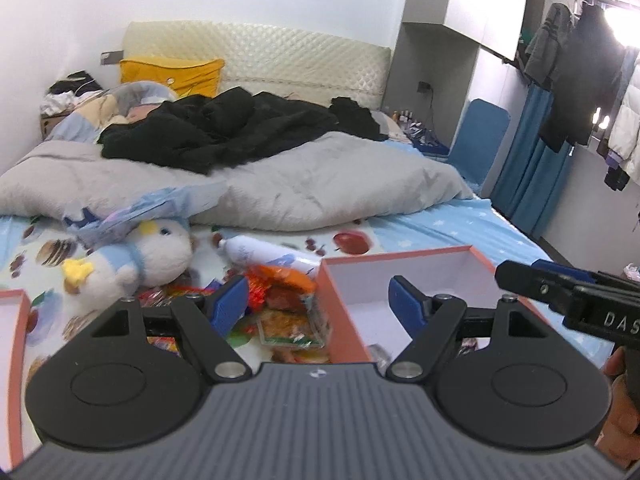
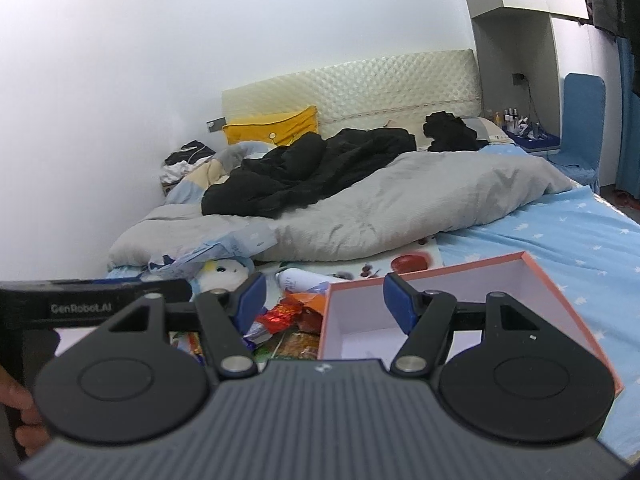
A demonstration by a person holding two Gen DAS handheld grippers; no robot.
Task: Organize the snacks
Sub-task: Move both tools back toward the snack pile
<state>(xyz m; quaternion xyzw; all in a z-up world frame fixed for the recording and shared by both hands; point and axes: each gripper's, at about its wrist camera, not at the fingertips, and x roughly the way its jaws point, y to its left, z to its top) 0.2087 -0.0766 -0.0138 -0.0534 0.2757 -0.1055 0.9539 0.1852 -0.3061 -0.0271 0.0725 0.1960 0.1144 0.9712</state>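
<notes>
Two tools hover over a bed: we see the left tool (image 1: 320,304) and right tool (image 2: 324,300) both with jaws apart, holding nothing. Snack packets (image 1: 288,312) lie heaped on the bedsheet (image 1: 440,232), touching the pink-rimmed box (image 1: 400,254) at their 3 o'clock, with a plush toy (image 1: 136,260) at 10 o'clock.

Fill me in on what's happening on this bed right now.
A person holds a gripper in each hand above a bed, sorting snacks. The left gripper and the right gripper both have open jaws and hold nothing. Below them a pile of snack packets lies on the sheet beside a pink box, which looks nearly empty. A white bottle and a plush toy lie just behind the pile. So far the packets appear to be still outside the box.
</notes>
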